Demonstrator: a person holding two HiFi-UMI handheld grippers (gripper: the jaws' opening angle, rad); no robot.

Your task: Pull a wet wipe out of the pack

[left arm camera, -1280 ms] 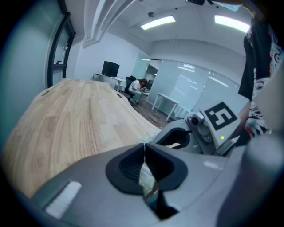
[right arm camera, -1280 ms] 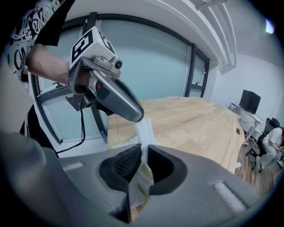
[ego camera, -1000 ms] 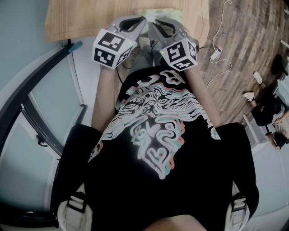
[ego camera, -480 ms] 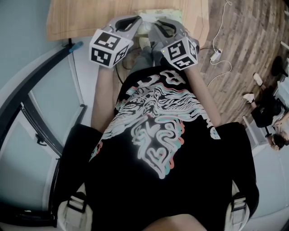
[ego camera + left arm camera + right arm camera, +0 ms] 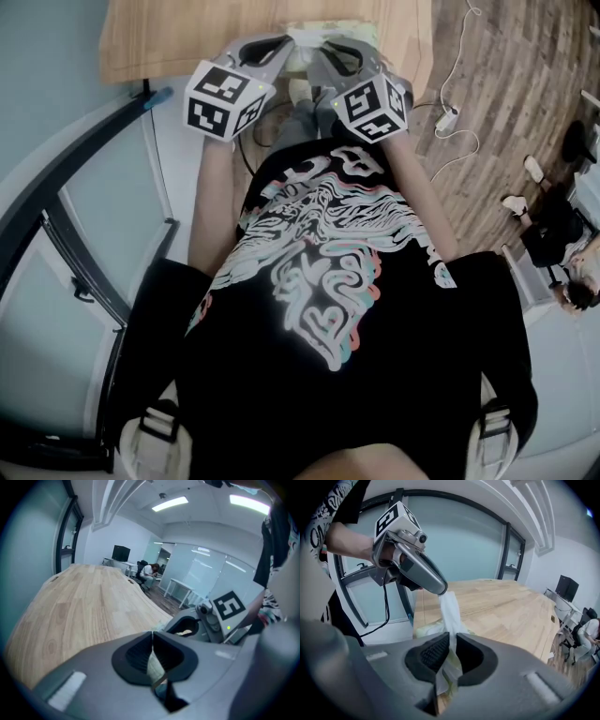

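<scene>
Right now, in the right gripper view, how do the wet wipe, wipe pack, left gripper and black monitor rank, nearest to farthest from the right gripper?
1. Wet wipe: centre, between the jaws of the right gripper.
2. Wipe pack: just beyond, slightly left.
3. Left gripper: upper left, pinching the wipe; too close to call with the pack.
4. Black monitor: far right background.
</scene>
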